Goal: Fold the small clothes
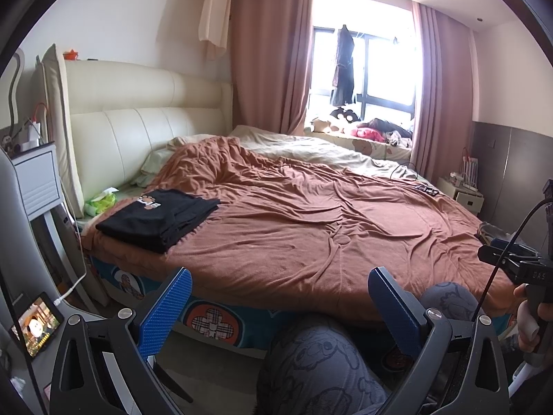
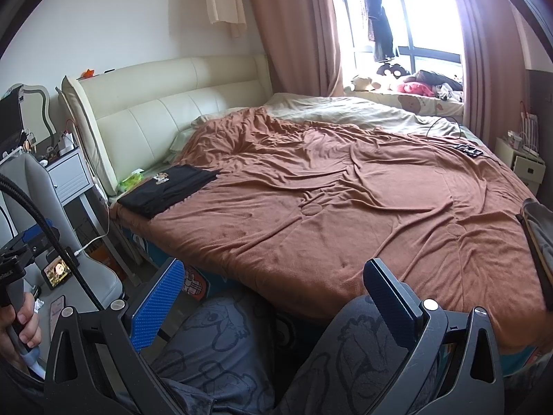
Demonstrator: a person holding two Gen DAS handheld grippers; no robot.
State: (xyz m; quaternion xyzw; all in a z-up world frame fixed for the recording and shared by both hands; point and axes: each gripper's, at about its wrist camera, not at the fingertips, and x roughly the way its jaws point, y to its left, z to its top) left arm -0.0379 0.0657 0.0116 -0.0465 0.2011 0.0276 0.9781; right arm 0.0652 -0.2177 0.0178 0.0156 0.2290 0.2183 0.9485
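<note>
At the bottom of each frame, the left gripper [image 1: 280,297] and the right gripper [image 2: 273,290] stood with their blue fingers spread wide, holding nothing, above the person's grey patterned trousers [image 1: 311,356]. Beyond them spread the rumpled brown blanket [image 1: 311,214], bare in the middle. Farther back, at centre left, the folded black garment [image 1: 159,218] lay on the blanket's corner, near the cream headboard [image 1: 138,121].

Little legible text is found. The letters "DAS" are read in pale print on the black clamp block [image 1: 530,274] of the other handheld rig, seen at the right edge of the left wrist view. A print on the folded black garment [image 1: 157,217] and captions on the small screen [image 1: 36,325] cannot be read.
</note>
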